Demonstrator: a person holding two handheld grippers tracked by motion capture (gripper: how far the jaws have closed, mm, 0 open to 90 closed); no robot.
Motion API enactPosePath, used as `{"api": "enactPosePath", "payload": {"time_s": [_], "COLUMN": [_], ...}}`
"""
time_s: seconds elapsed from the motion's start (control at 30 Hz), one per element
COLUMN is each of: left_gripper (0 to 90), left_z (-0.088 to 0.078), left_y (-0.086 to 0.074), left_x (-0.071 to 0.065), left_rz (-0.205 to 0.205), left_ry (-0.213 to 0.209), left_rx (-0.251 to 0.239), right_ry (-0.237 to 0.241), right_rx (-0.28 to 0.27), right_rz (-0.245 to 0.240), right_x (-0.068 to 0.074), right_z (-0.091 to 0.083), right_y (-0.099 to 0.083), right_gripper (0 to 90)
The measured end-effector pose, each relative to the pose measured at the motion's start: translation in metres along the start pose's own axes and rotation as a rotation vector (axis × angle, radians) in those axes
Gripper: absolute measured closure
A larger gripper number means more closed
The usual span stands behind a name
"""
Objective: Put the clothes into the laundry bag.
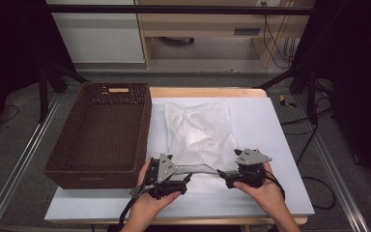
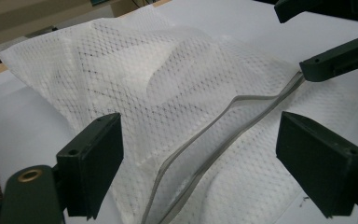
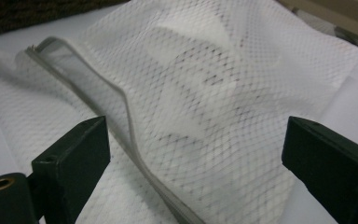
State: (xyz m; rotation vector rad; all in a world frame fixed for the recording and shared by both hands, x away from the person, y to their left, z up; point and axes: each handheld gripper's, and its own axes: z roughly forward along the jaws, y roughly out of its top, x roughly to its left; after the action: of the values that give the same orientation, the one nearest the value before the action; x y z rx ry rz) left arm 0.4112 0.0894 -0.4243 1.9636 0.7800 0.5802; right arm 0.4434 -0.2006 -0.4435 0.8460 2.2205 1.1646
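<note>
White mesh bag point(image 1: 198, 130) lies untouched between both grippers' spread fingers point(image 2: 95, 163).

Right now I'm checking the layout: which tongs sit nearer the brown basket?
The left tongs, at the mesh bag's near corner beside the basket; the right tongs sit farther off.
</note>
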Motion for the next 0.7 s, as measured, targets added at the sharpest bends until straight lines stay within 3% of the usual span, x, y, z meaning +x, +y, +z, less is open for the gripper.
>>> {"api": "enactPosePath", "payload": {"time_s": [0.2, 0.23, 0.4, 0.7], "left_gripper": [12.4, 12.0, 10.3, 9.2], "left_z": [-0.008, -0.012, -0.022, -0.047], "left_y": [0.009, 0.012, 0.020, 0.031], "left_x": [0.001, 0.001, 0.004, 0.024], "left_rz": [-0.022, -0.032, -0.042, -0.078], "left_ry": [-0.018, -0.025, -0.027, -0.007], "left_rx": [-0.026, -0.039, -0.050, -0.086], "right_ry": [-0.059, -0.093, -0.148, -0.214], "right_rx": [-0.076, -0.109, -0.159, -0.192], "right_rz": [0.055, 0.081, 0.134, 0.210], "right_x": [-0.008, -0.012, -0.020, -0.033], "right_z": [-0.009, -0.015, -0.025, -0.036], "right_y": [0.003, 0.005, 0.005, 0.001], "right_gripper": [6.8, 6.7, 6.3, 7.0]}}
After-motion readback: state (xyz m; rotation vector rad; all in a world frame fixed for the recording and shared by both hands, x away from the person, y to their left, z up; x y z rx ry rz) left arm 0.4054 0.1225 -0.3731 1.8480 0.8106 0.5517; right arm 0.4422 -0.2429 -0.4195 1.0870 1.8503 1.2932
